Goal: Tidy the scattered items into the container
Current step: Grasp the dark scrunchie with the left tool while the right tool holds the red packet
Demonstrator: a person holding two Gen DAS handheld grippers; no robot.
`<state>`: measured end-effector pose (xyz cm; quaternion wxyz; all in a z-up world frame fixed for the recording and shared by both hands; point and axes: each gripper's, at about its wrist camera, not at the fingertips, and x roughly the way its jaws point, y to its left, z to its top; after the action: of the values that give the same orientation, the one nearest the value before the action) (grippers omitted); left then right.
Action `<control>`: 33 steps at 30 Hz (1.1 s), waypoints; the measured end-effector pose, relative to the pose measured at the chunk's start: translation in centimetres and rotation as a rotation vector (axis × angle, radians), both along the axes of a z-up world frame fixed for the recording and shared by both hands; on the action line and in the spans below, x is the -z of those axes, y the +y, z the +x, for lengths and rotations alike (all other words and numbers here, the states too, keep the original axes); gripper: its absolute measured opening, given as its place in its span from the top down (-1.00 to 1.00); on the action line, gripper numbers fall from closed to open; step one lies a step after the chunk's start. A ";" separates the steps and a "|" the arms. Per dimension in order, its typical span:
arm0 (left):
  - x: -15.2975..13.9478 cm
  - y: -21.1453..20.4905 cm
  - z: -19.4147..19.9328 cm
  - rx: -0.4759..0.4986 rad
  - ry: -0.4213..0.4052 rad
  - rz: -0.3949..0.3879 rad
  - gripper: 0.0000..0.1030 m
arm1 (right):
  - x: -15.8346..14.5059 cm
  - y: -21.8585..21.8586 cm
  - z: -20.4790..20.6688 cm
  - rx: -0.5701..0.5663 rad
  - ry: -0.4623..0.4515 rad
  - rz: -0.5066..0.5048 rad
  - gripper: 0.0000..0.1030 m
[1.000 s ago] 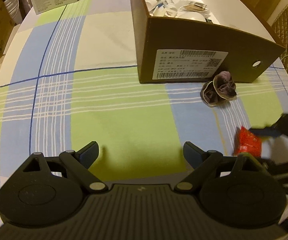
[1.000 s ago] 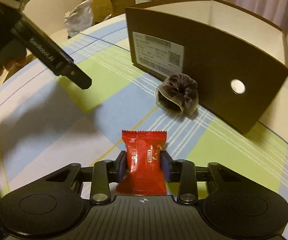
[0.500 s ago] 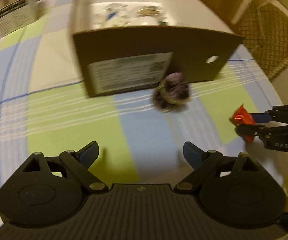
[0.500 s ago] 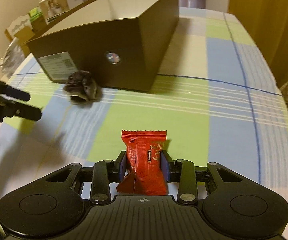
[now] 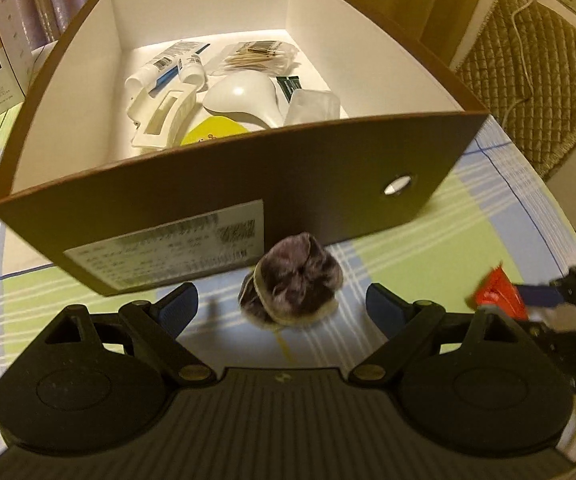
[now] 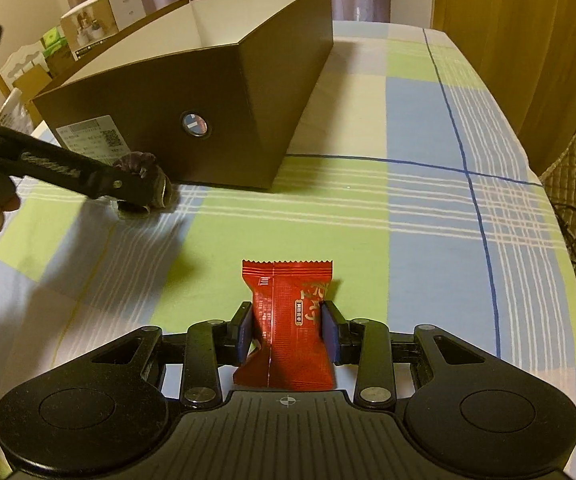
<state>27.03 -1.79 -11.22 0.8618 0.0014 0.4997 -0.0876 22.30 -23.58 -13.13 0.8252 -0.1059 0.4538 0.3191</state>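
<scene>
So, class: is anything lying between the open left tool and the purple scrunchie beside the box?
Nothing visible does. The purple scrunchie lies on the tablecloth between the left tool's spread fingers, with only bare cloth around it. The box stands just behind it.

Both claws are matte black plastic: the left claw [image 5: 282, 306] and right claw [image 6: 288, 334] each have two big round discs at the base, a ribbed centre panel with a tiny crosshair mark, angled link arms with silver screw heads, and blue pads [image 6: 330, 330] on the fingers (white lettering runs along one arm, too blurry to read).
</scene>
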 end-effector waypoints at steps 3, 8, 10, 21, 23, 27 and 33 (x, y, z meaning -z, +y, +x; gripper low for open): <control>0.5 -0.3 0.6 -0.010 0.000 0.004 -0.60 | 0.0 -0.1 0.1 -0.002 0.004 0.001 0.25; 1.4 -0.5 1.0 -0.002 0.013 0.009 0.10 | 0.0 -0.1 0.1 -0.012 0.002 0.000 0.25; 1.3 -0.5 0.5 0.019 -0.006 0.011 0.26 | -0.1 -0.1 0.2 -0.017 0.002 -0.002 0.25; 0.2 3.2 -6.5 0.051 0.051 -0.004 0.43 | -0.1 0.4 -0.4 -0.067 0.014 0.001 -0.58; -0.1 3.8 -8.0 0.041 0.076 -0.014 0.38 | -0.1 0.3 -0.9 -0.080 0.006 0.019 -0.58; -0.6 4.5 -10.4 0.018 0.091 -0.023 0.18 | 0.2 0.5 -1.4 -0.095 0.023 0.007 -0.58; -1.9 3.5 -10.3 0.017 0.024 -0.045 -0.18 | -0.1 0.3 -1.8 -0.095 0.012 -0.004 -0.58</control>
<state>16.74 1.72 -9.33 0.8547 -0.0146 0.5079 -0.1063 20.54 -23.26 -13.01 0.8062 -0.1271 0.4540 0.3574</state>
